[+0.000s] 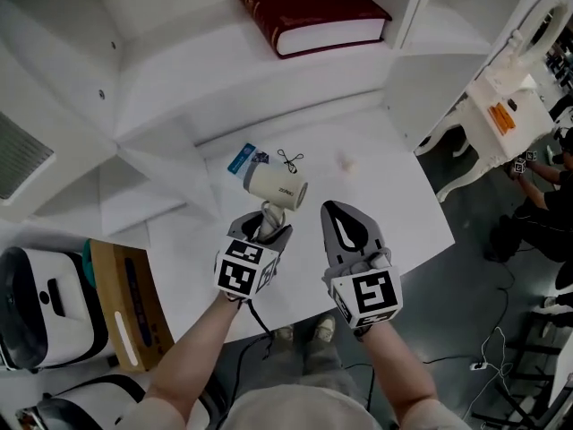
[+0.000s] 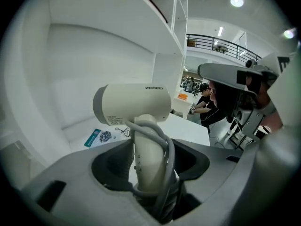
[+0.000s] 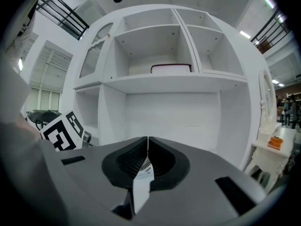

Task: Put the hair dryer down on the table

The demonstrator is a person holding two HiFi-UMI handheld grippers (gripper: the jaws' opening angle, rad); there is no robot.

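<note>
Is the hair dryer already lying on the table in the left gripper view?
No, the left gripper is shut on the handle of the hair dryer and holds it upright, clear of the table.

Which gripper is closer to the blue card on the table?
Left. The left gripper, holding the hair dryer, is just short of the blue card; the right gripper is farther right.
</note>
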